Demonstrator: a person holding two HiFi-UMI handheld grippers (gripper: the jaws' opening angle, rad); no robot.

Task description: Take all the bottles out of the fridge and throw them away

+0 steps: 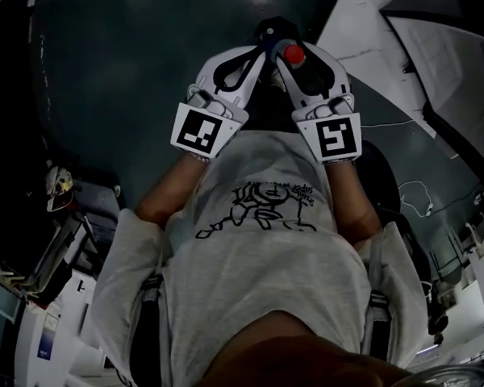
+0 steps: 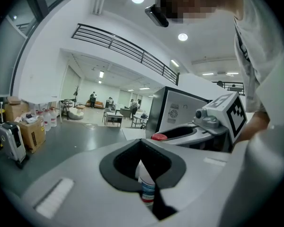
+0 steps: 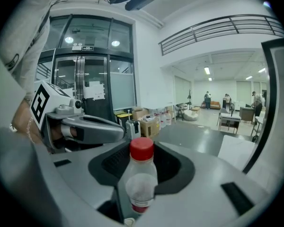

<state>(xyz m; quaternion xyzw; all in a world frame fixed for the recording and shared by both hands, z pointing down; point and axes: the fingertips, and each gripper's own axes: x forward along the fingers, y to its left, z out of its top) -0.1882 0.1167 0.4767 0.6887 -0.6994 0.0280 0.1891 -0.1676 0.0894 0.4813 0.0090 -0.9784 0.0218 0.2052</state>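
Head view: a clear plastic bottle with a red screw cap [image 1: 294, 53] sits at the tip of the right gripper [image 1: 290, 64], and only its cap shows. The left gripper [image 1: 256, 59] tip is just beside it. Below is a dark glossy floor [image 1: 145, 55], with white boards [image 1: 371, 31] at upper right. Both grippers are held close together in front of the person's grey printed T-shirt [image 1: 258, 248], forearms bent, marker cubes facing up. Left gripper view: a pale plastic bottle with a blue-and-red label [image 2: 146, 186] stands in the dark notch of the jaws, which are clamped on it; its contents can't be told. Beyond is a big bright hall with a black balcony railing [image 2: 123, 46], and cardboard boxes [image 2: 31, 131] and a dark suitcase [image 2: 12, 141] at left. The right gripper is alongside at right. Right gripper view: the red-capped bottle is upright between the jaws and gripped, its body see-through with a misty patch. Glass doors [image 3: 85, 79] are behind, and the left gripper is close at left.
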